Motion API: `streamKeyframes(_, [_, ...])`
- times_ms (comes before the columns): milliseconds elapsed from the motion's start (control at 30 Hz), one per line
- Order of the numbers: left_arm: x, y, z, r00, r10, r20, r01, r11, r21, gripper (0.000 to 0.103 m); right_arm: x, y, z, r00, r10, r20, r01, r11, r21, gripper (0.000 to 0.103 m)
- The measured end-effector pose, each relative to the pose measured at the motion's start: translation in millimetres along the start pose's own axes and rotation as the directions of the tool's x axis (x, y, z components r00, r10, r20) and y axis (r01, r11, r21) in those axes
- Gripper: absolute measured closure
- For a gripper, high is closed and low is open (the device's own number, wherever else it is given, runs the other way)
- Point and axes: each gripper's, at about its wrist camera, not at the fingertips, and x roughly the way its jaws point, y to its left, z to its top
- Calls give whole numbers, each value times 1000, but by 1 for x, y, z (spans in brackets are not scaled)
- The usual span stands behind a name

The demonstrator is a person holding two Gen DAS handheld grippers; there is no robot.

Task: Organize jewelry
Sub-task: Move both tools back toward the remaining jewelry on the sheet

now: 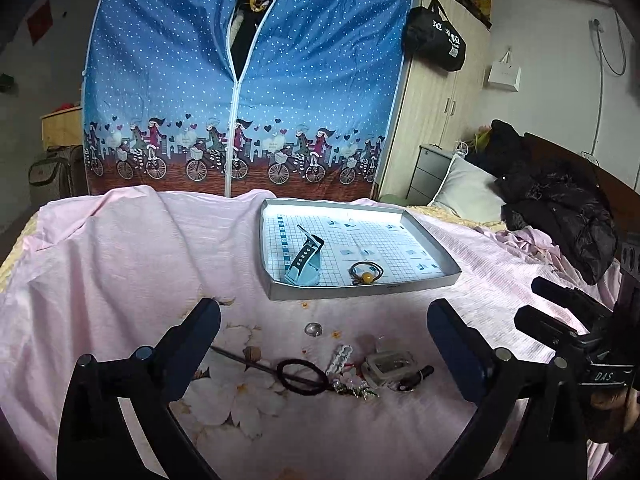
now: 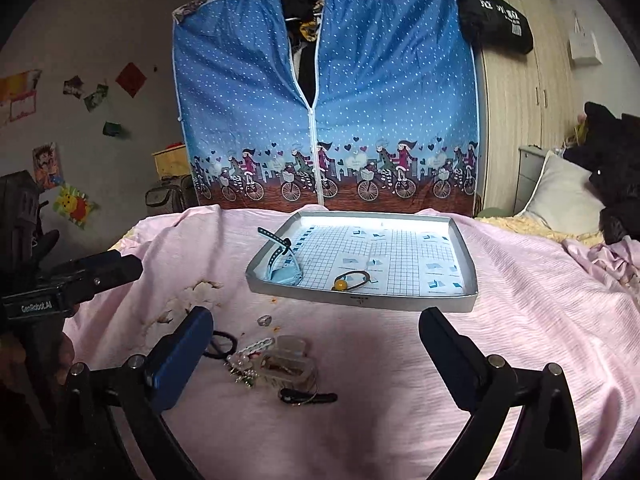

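Both jaws spread wide, holding nothing: left gripper (image 1: 324, 344), right gripper (image 2: 316, 344). Below them, a tangled heap: hair tie (image 1: 301, 376), clear case (image 1: 387, 367), beaded charm (image 1: 354, 390). Watch (image 1: 305, 262) already in tray (image 1: 360, 290). Risk: snagging two pieces together, or pinching soft sheet (image 1: 120, 264).

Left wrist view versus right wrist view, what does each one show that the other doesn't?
Only the left wrist view shows the right gripper at its right edge and the dark stick running under the black hair tie.

Only the right wrist view shows the left gripper at its left edge and wall posters.

Both show the shallow grey tray holding a blue watch and yellow-bead hair tie, on pink bedding.
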Motion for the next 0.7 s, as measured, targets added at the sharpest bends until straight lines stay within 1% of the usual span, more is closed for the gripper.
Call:
streamKeyframes(167, [-34, -12, -25, 998, 55, 11, -55, 998, -10, 2, -35, 19, -17, 999, 15, 48, -14, 1000, -18, 0])
streamKeyframes(233, [-43, -15, -35, 996, 87, -3, -87, 996, -6, 2, -40, 25, -23, 998, 31, 55, -29, 999, -45, 0])
streamKeyframes(333, [-51, -17, -52, 991, 132, -32, -133, 991, -6, 2, -40, 32, -33, 1000, 22, 17, -20, 996, -85, 0])
streamKeyframes(400, [-51, -17, -63, 986, 152, -62, -153, 988, -4, 2, -37, 31, -39, 1000, 26, -16, -27, 997, -73, 0])
streamKeyframes(467, [-45, -18, -68, 979, 169, -111, -169, 986, 8, 2, -31, 28, -44, 999, 20, -44, -23, 998, -56, 0])
streamKeyframes(567, [-36, -16, -71, 971, 160, -176, -159, 987, 18, 2, -22, 23, -49, 997, 7, -79, -9, 1000, -30, 0])
streamKeyframes(700, [-27, -16, -74, 964, 163, -208, -160, 987, 30, 2, -17, 17, -58, 994, 5, -111, -4, 1000, 3, 0])
